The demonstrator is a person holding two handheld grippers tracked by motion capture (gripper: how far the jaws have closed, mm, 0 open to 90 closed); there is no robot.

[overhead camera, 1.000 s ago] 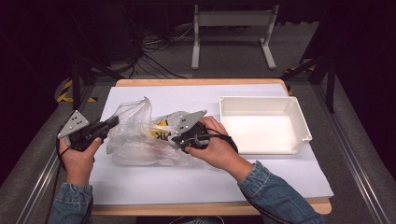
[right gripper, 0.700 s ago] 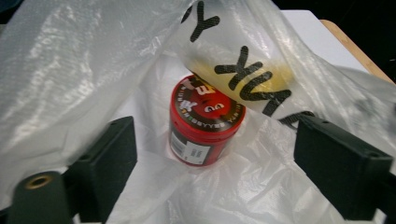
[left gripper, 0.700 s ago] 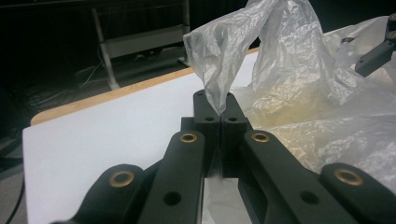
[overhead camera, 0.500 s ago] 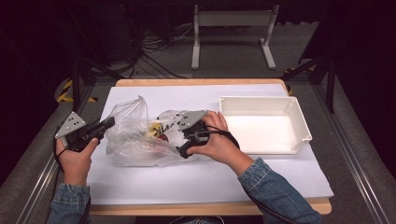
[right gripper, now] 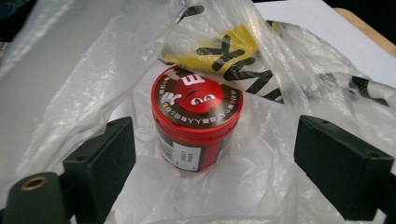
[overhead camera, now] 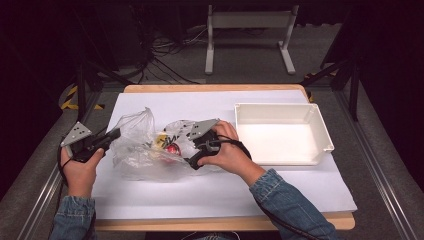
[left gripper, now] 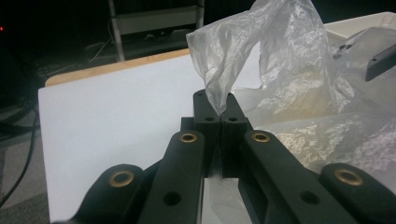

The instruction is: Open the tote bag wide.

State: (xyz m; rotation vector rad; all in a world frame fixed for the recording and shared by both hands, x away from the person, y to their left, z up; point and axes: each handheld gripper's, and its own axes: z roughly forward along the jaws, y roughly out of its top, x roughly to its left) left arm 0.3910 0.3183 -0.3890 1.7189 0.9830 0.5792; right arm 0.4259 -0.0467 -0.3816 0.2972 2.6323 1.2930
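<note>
One plastic bag [overhead camera: 145,150] — one red tub [right gripper: 196,123], one yellow packet [right gripper: 238,51] inside.

The table [overhead camera: 150,89] carries a paper sheet [overhead camera: 200,195] that covers most of its top. On the left half of the sheet lies the plastic bag [overhead camera: 135,150]. On the right half, well apart from the bag, stands the tray [overhead camera: 282,131].

Inside the bag stands the can [right gripper: 196,123], upright, near the bag's right side. Behind the can, also in the bag, lies a packet [right gripper: 243,56], tilted.

The left gripper [left gripper: 219,112] is at the bag's left edge, with a corner of the film between its 2 jaws. The right gripper [right gripper: 215,154] is inside the bag's mouth from the right; its 2 jaws stand on either side of the can, apart from it.
</note>
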